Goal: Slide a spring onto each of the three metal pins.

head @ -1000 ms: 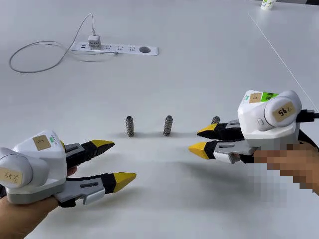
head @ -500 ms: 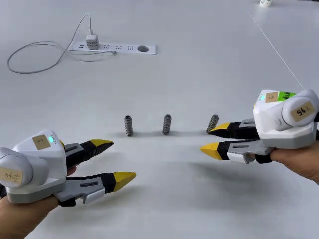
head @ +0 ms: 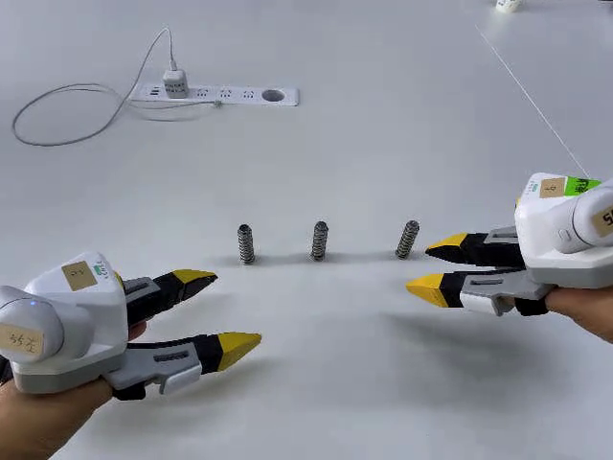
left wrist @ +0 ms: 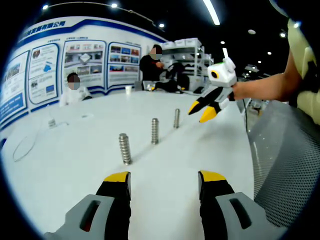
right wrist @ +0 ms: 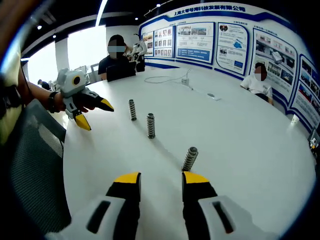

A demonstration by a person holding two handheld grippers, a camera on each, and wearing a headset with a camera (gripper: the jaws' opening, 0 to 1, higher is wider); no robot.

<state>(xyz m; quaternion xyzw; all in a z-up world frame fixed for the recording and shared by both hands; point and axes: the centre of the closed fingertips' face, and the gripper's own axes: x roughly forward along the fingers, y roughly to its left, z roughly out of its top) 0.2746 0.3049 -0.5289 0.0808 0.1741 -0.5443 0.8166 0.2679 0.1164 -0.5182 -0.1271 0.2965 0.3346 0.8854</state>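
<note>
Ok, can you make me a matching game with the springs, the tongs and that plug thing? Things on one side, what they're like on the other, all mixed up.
Things:
1 right-end spring
2 middle spring
3 power strip
4 left tongs

What they're like:
A open, holding nothing
B has a white charger plugged in
C leaning over
D standing straight up

Pairs: 1-C, 2-D, 3-B, 4-A

White-grey shells on left gripper (head: 225, 309) and right gripper (head: 429, 265); yellow-tipped black jaws; tan handwritten labels
</note>
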